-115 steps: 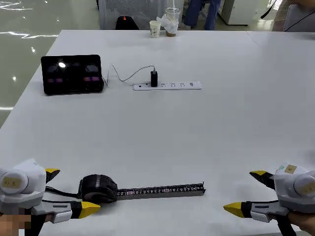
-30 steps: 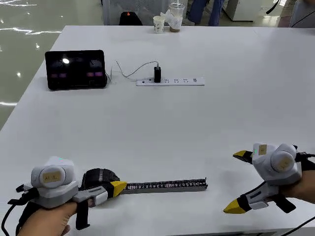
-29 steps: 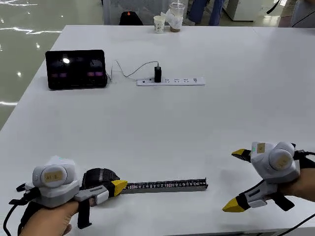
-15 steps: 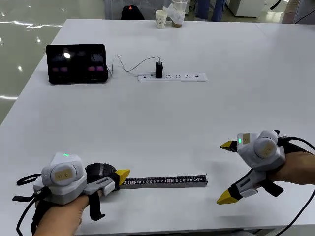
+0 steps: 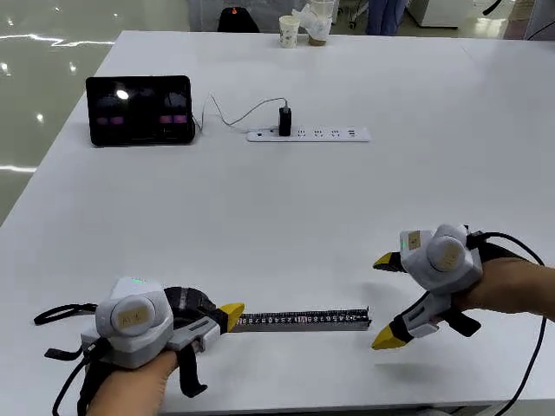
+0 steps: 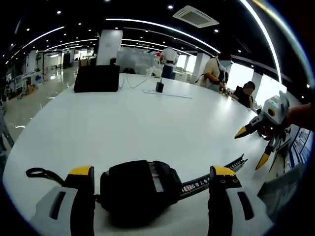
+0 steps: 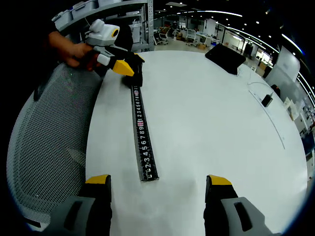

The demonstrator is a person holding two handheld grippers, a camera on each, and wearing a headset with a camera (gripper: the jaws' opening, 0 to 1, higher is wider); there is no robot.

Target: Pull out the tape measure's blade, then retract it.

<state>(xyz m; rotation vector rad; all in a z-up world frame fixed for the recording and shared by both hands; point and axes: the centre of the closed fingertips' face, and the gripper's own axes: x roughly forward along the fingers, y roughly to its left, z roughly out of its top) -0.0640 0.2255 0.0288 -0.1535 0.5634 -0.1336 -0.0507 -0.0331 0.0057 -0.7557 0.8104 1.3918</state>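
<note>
My left gripper (image 6: 152, 173), held in my left hand (image 5: 130, 390), points to my right with its jaws spread apart. My right gripper (image 5: 376, 303), held in my right hand (image 5: 512, 288), points left toward it, jaws wide apart, well clear of the left one.
</note>
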